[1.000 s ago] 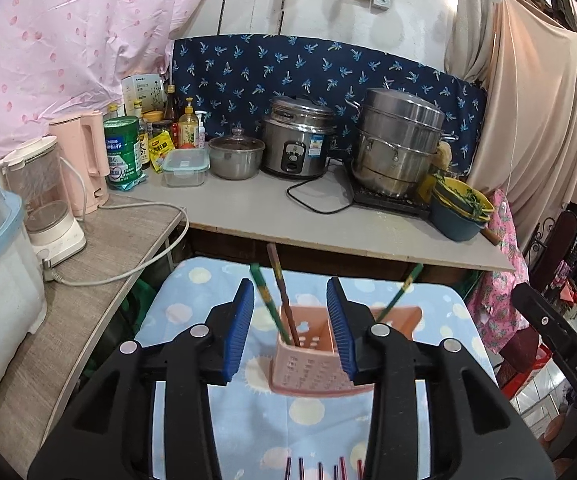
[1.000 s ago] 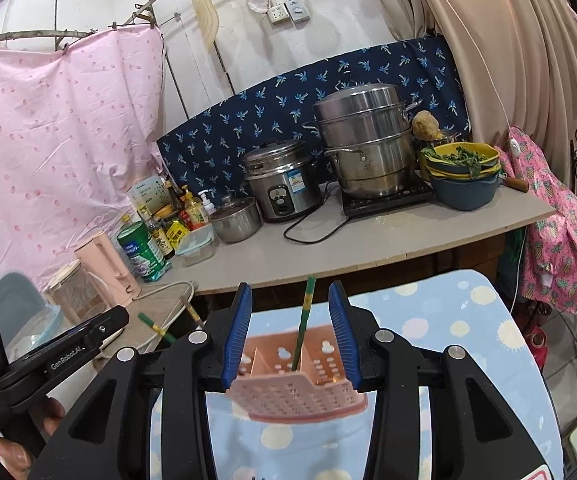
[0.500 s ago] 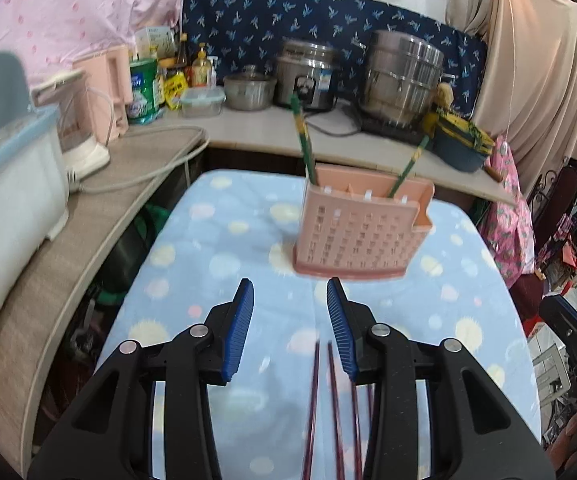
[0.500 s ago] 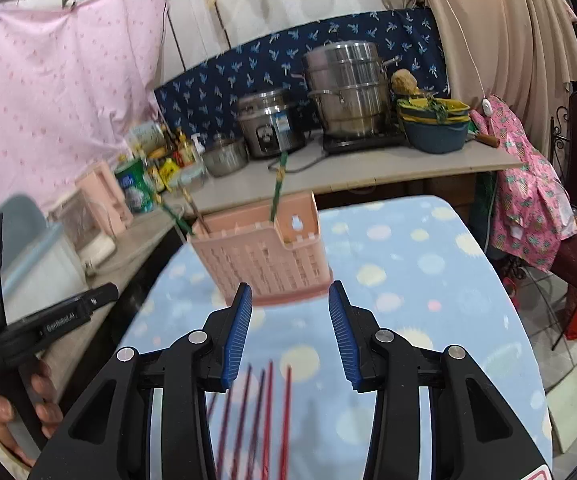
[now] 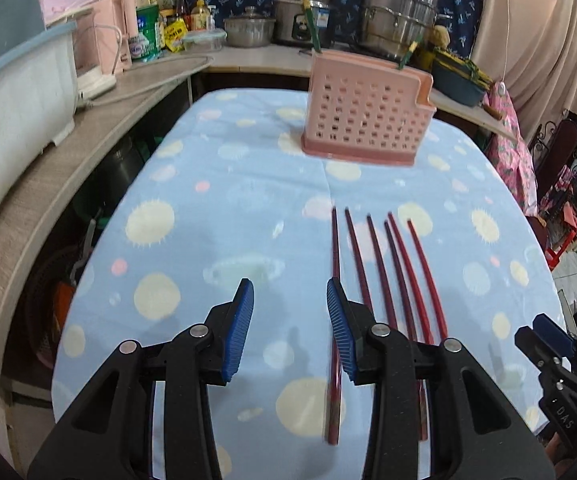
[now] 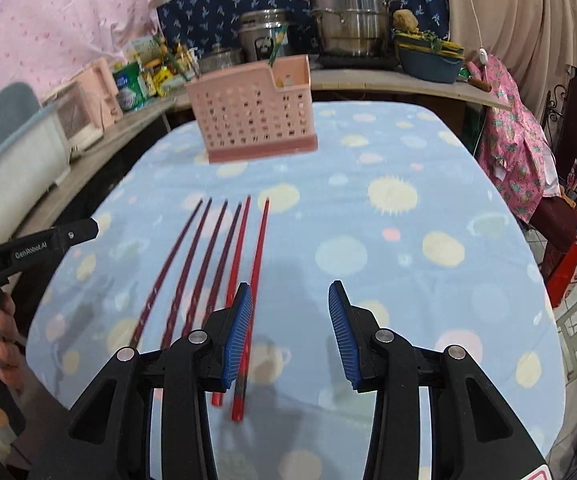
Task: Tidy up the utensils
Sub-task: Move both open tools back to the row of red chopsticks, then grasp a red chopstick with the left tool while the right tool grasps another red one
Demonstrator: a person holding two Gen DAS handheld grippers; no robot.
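Observation:
A pink perforated utensil holder [image 5: 366, 116] stands at the far end of the blue spotted table [image 5: 216, 216], with green-handled chopsticks [image 5: 308, 12] standing in it. It also shows in the right wrist view [image 6: 252, 114]. Several red chopsticks [image 5: 388, 276] lie side by side on the cloth, also in the right wrist view [image 6: 224, 256]. My left gripper [image 5: 290, 330] is open and empty, low over the cloth just left of the chopsticks. My right gripper [image 6: 290, 334] is open and empty, just right of them.
A counter [image 5: 248, 56] behind the table carries a rice cooker [image 5: 300, 12], steel pots [image 5: 398, 12], bottles and a bowl stack [image 6: 428, 58]. A white tub [image 5: 12, 92] sits on the left counter. A pink cloth [image 6: 516, 144] hangs at the right.
Both grippers have pulled back from the pink holder toward the near end of the table and dropped low. The red chopsticks on the cloth have come fully into view. Both grippers stayed open.

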